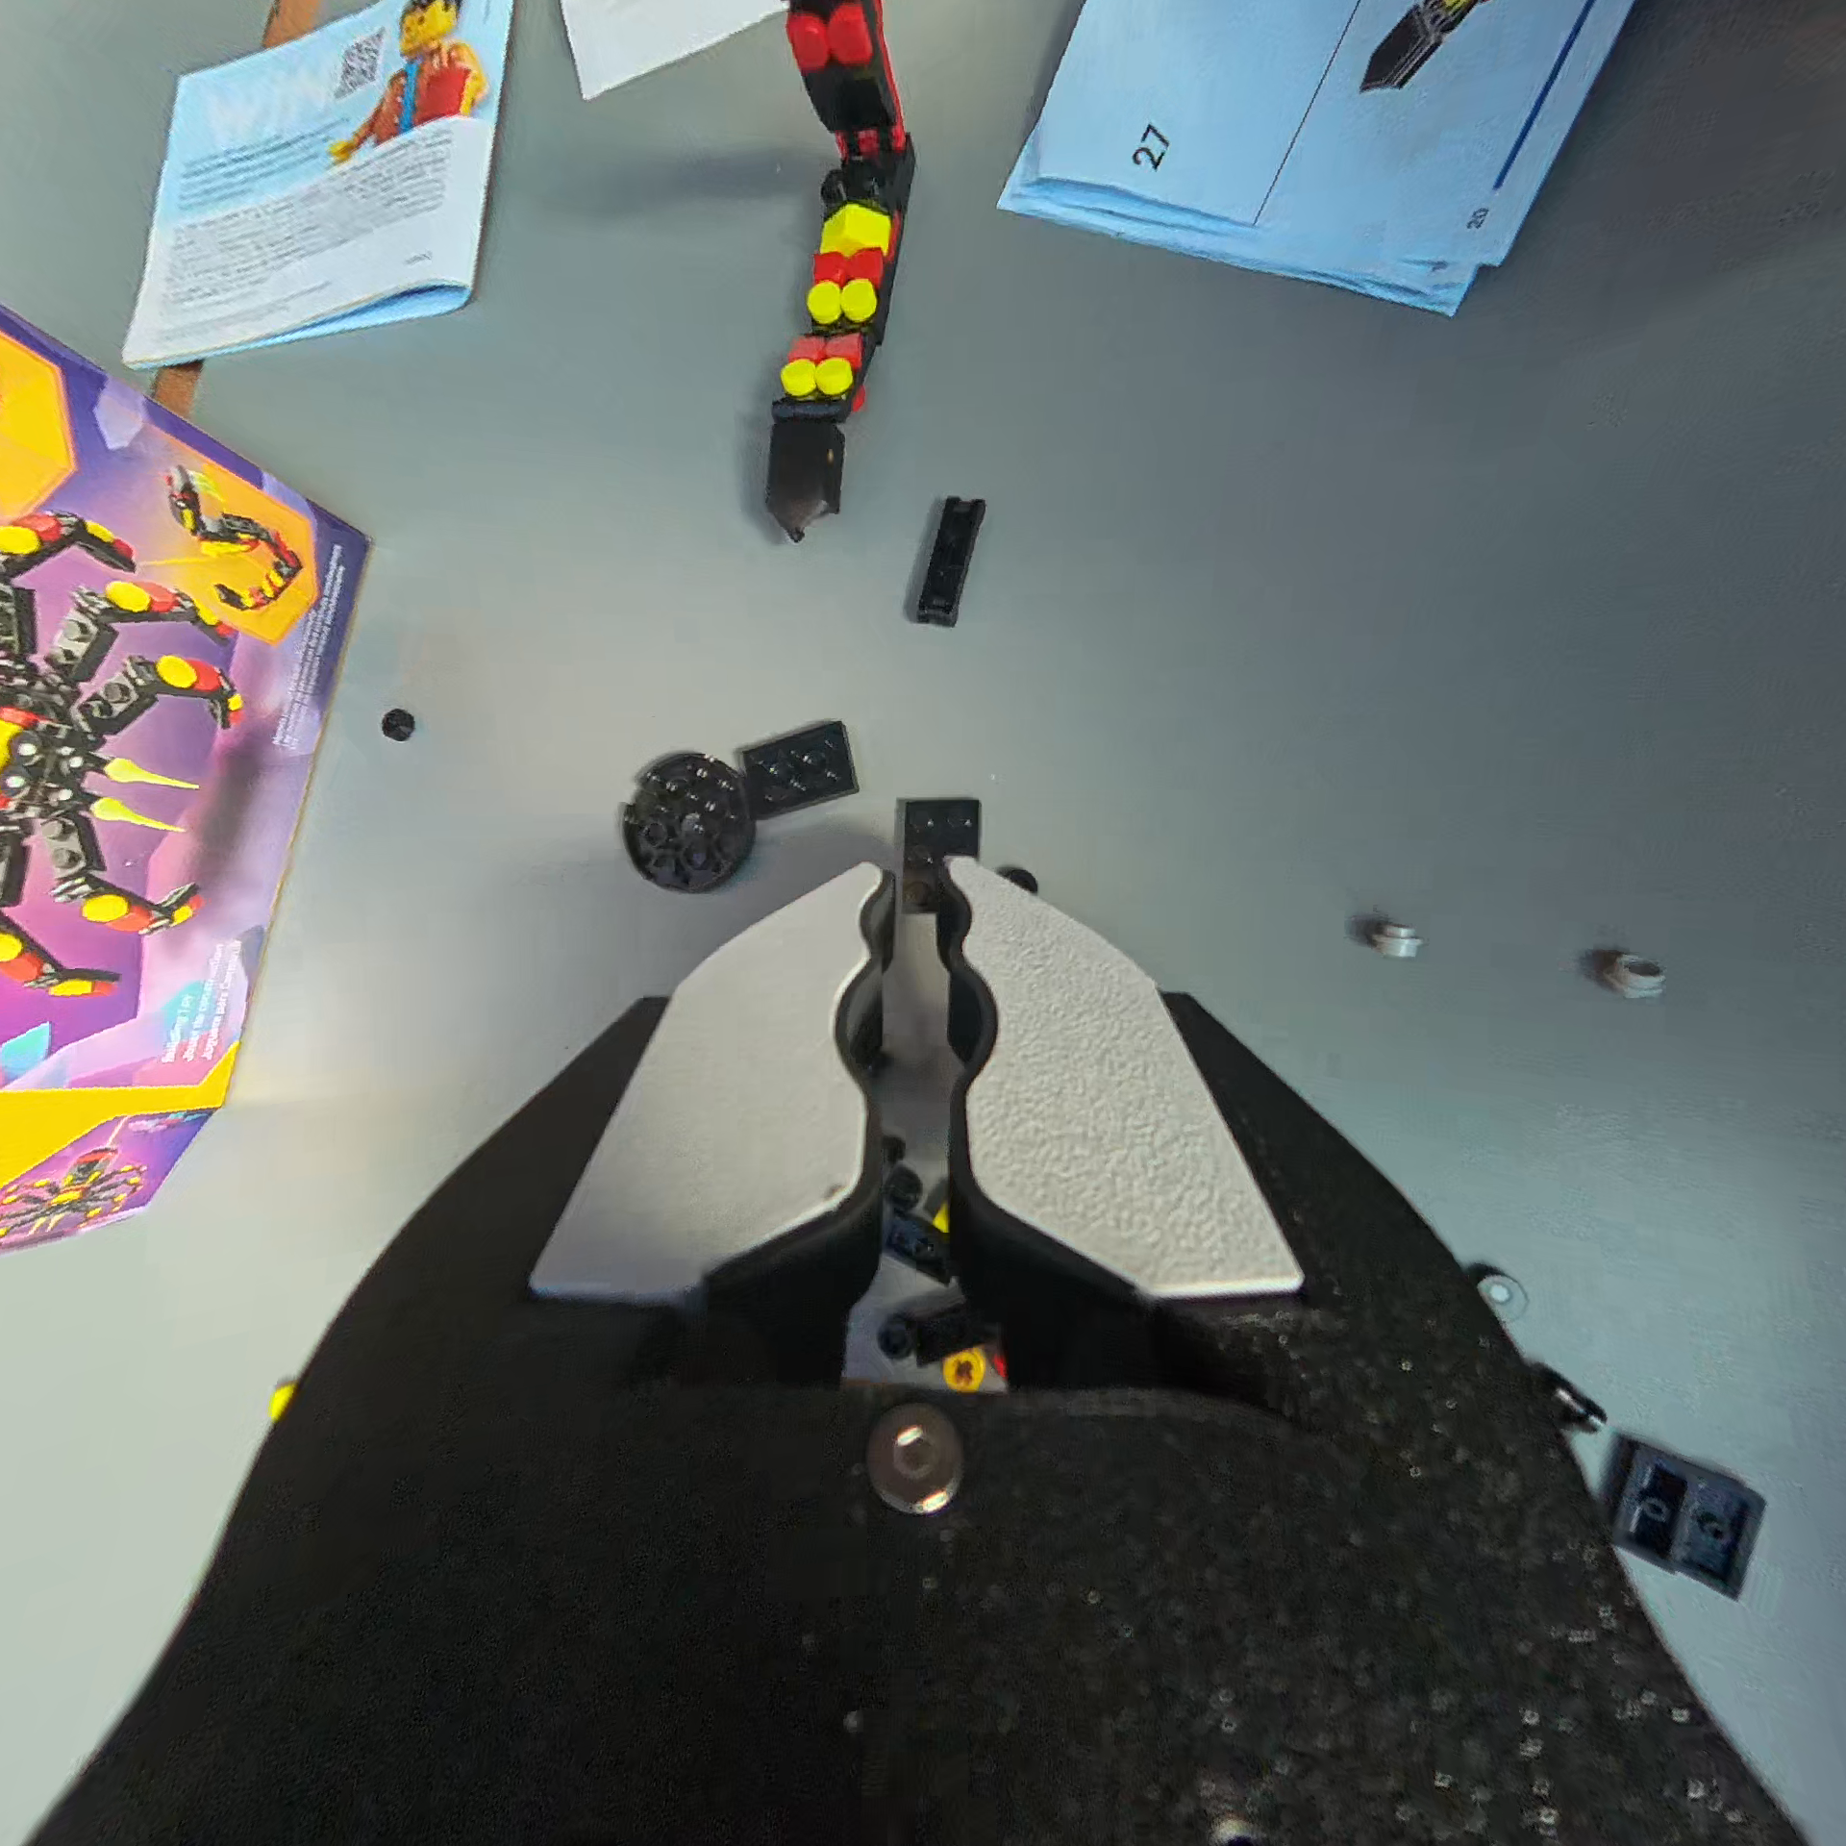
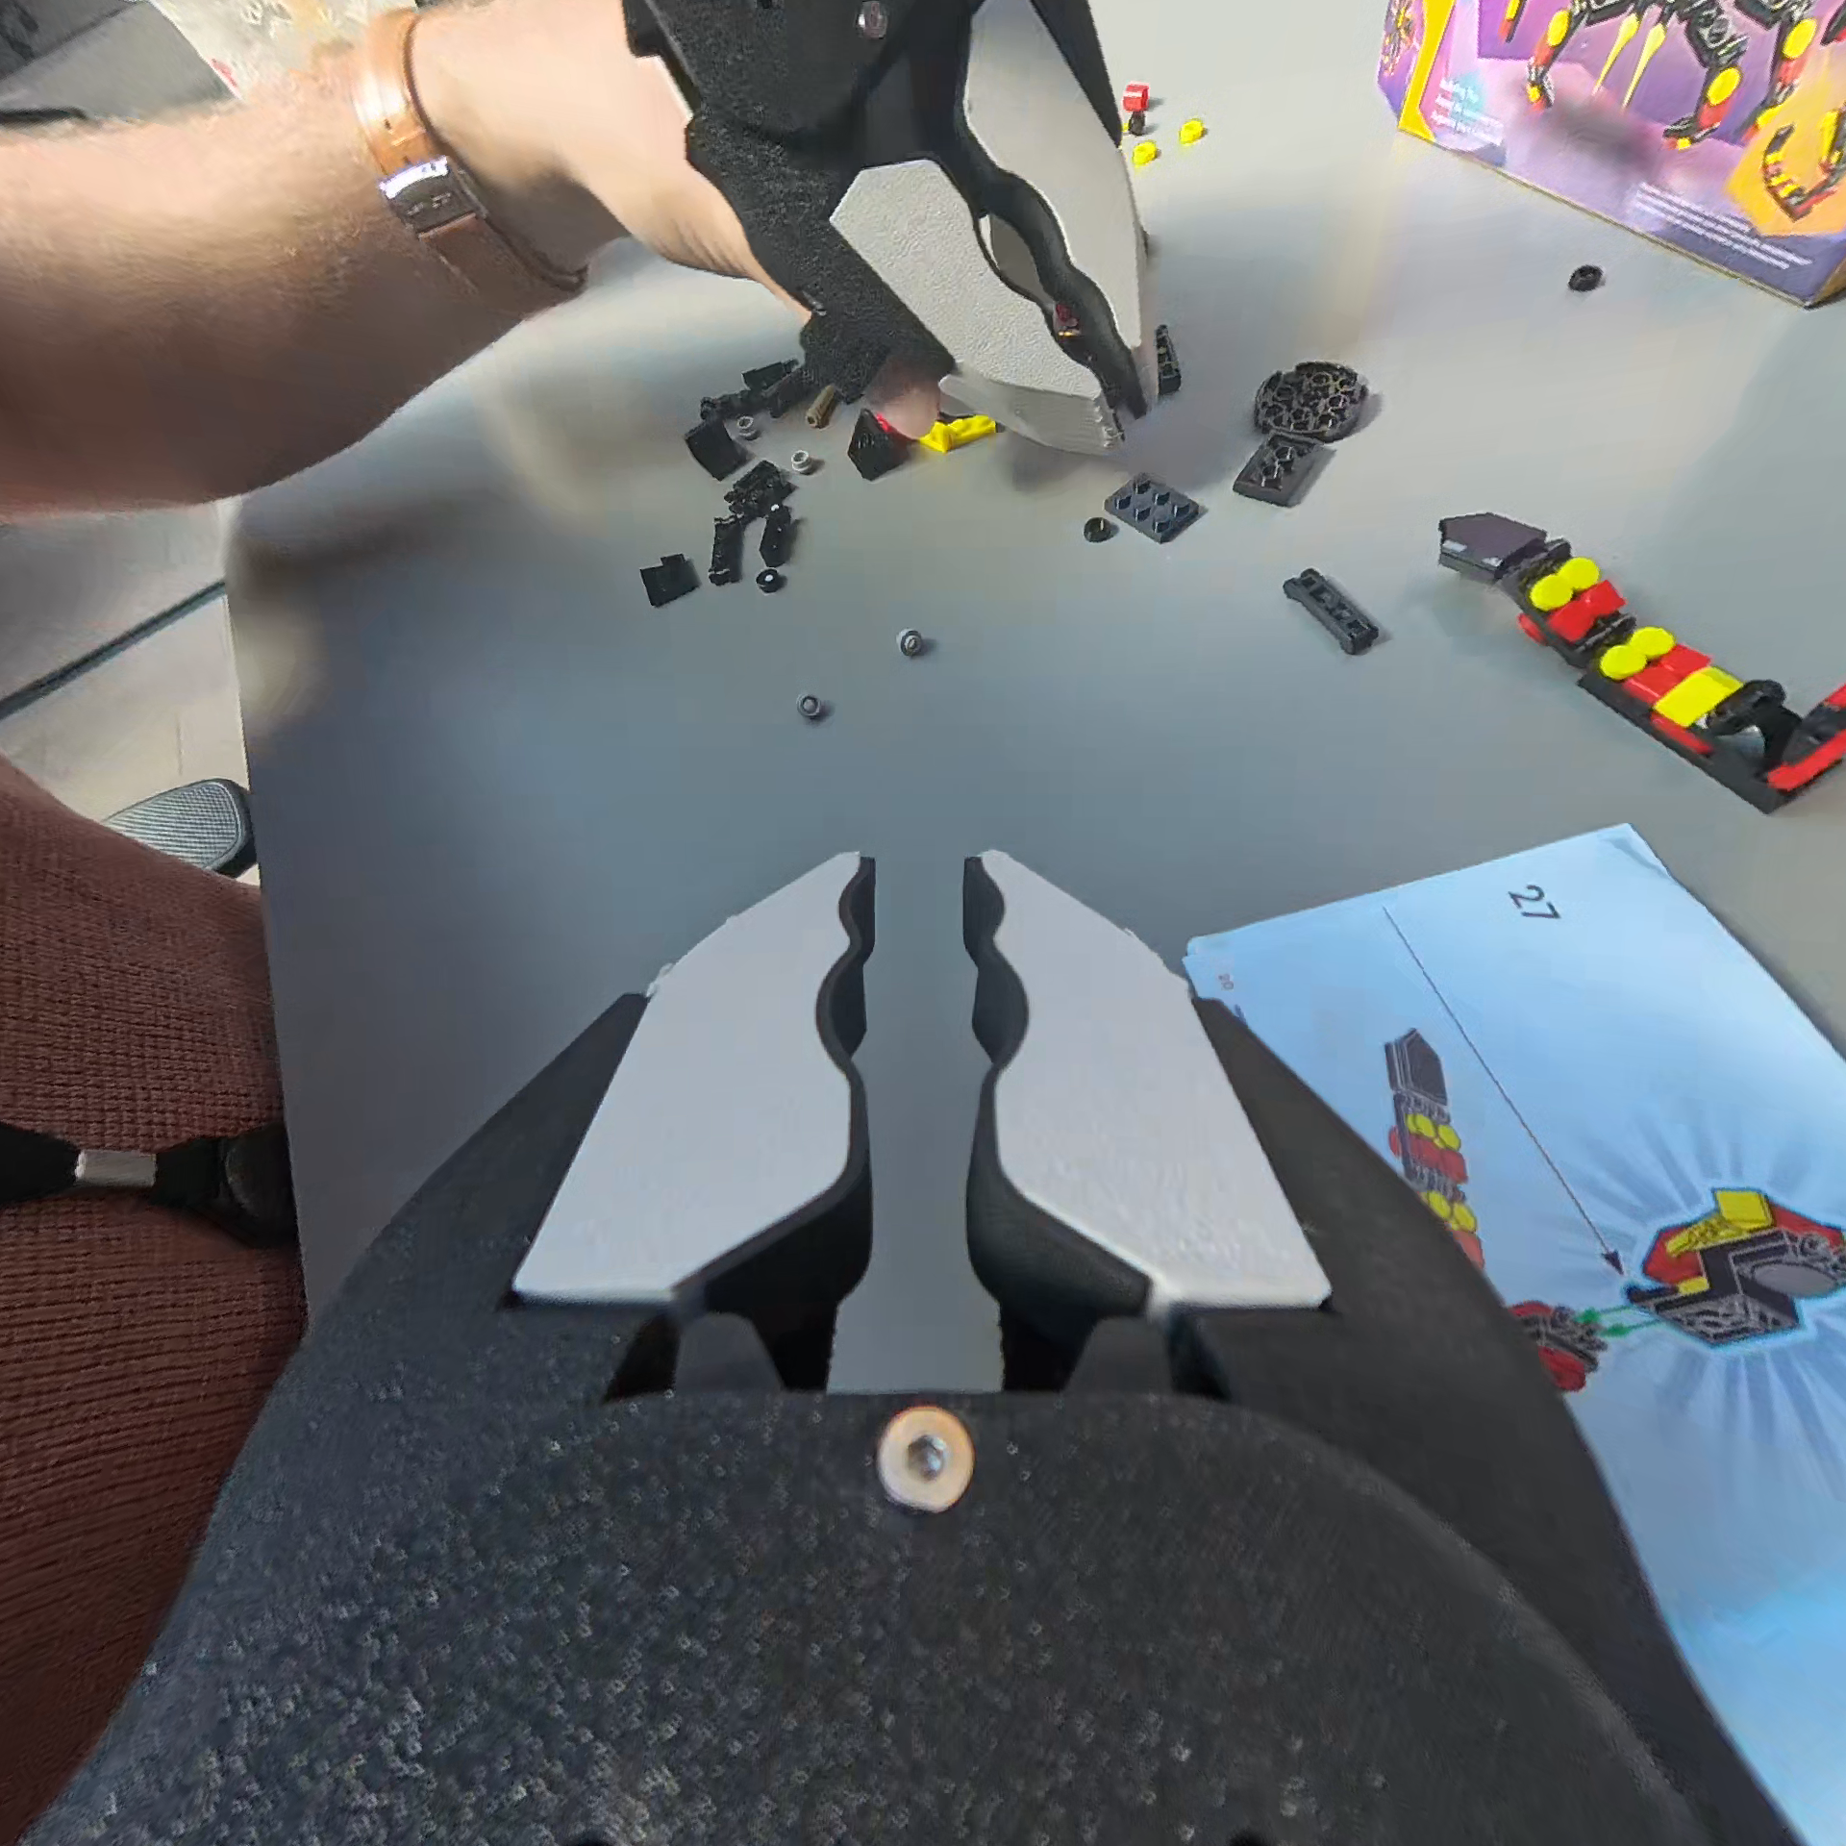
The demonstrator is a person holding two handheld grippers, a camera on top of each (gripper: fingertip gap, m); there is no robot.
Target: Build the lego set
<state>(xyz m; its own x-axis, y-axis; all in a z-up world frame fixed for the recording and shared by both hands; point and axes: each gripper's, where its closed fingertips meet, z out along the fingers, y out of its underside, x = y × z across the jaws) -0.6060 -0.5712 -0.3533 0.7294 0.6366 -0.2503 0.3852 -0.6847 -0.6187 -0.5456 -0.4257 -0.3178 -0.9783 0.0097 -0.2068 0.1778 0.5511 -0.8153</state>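
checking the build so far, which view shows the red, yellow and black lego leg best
The left wrist view: the red, yellow and black lego leg lies nearly whole, cut only at the top. The right wrist view cuts it off at the right edge.

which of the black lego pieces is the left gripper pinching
The small black plate standing on edge between the left gripper tips. The round black disc and the other black plate lie flat on the table, untouched.

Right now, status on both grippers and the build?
Left gripper shut on small black plate, tips down at table. Right gripper open, empty, hovering by instruction booklet. Striped leg assembly lies untouched. Round black plate close alongside.
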